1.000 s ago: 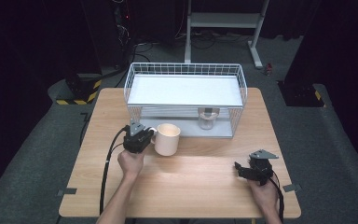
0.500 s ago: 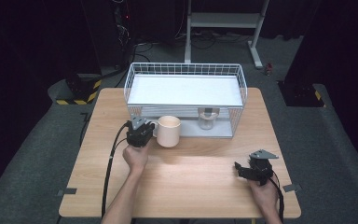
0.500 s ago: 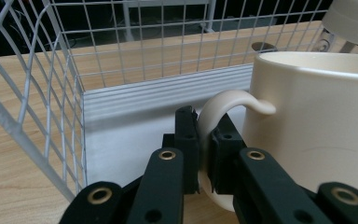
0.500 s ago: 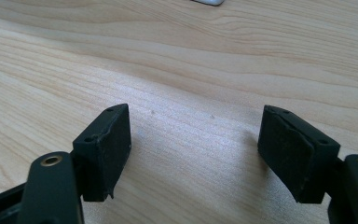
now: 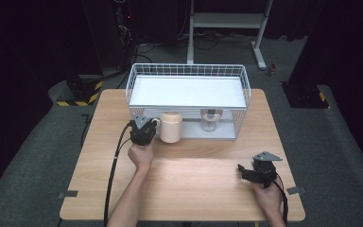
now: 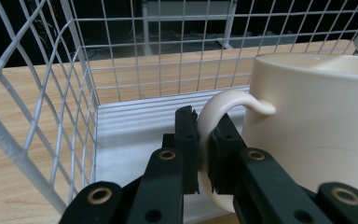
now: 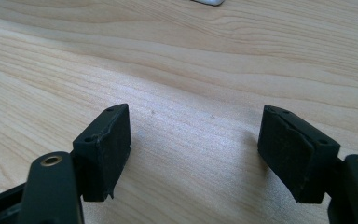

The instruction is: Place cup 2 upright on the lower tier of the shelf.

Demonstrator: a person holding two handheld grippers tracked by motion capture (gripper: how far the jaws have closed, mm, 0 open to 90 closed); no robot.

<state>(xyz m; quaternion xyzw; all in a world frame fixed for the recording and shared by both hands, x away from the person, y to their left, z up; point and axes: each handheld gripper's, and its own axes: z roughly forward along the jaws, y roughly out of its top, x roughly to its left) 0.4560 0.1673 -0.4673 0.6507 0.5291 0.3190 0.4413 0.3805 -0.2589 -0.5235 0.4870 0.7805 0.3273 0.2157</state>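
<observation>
On the pale wooden table (image 5: 194, 179) (dark room around), left gripper (image 6: 203, 154) pinches the mug (image 5: 170, 126) handle; right gripper (image 7: 193, 149) seemingly gapes empty.

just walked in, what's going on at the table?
A person is working with a hand-held gripper in each hand. The left hand-held gripper is shut on the handle of a cream mug, holding it at the open front of the white wire rack, beside a small glass jar under the shelf. The right hand-held gripper rests open on the wooden table, holding nothing.
</observation>
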